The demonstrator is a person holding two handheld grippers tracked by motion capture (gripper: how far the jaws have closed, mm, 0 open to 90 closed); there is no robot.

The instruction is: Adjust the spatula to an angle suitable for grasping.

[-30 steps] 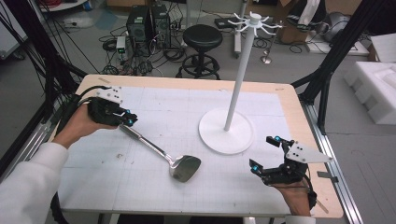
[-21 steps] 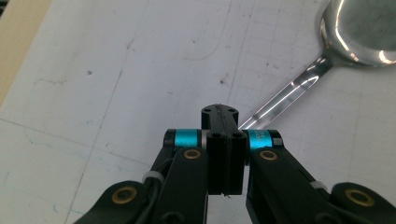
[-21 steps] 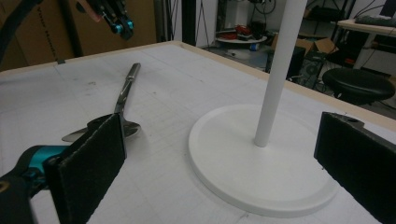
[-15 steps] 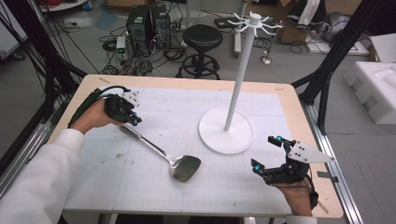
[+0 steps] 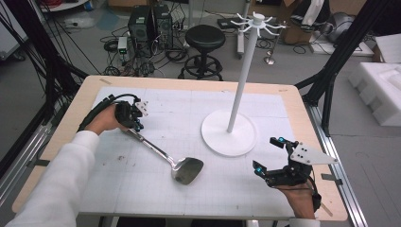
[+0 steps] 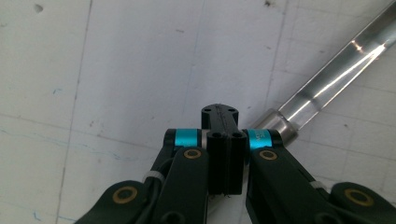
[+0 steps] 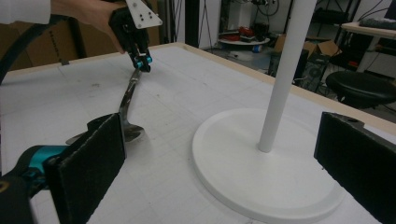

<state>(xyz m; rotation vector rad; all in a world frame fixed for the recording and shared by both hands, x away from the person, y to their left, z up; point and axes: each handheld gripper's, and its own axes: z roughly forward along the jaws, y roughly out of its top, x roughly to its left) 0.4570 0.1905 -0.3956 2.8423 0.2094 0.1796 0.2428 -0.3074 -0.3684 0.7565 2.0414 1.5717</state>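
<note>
At the left of the table (image 5: 61, 142), the left gripper (image 5: 137, 124) points down at the near end of a metal spatula's (image 5: 163, 155) handle. In the left gripper view its jaws are pressed together with no gap, and the shiny handle (image 6: 327, 84) starts just beside the right jaw's blue band and runs off to the upper right; whether the closed tips pinch the very end of the handle cannot be told. The right gripper view shows this gripper (image 7: 142, 59) with its tips down on the top end of the handle.

The spatula lies flat on the white gridded mat, slanting from the left gripper toward the front middle of the table, its blade (image 5: 187, 170) resting well short of the stand.

Further right stands a white rack (image 5: 242, 80) with a round base (image 5: 222, 142) and hooks on top. At the right front edge, the right gripper (image 5: 268, 156) hovers just off the mat with its jaws wide apart and nothing between them; its black pads (image 7: 88, 163) frame the rack's base.
</note>
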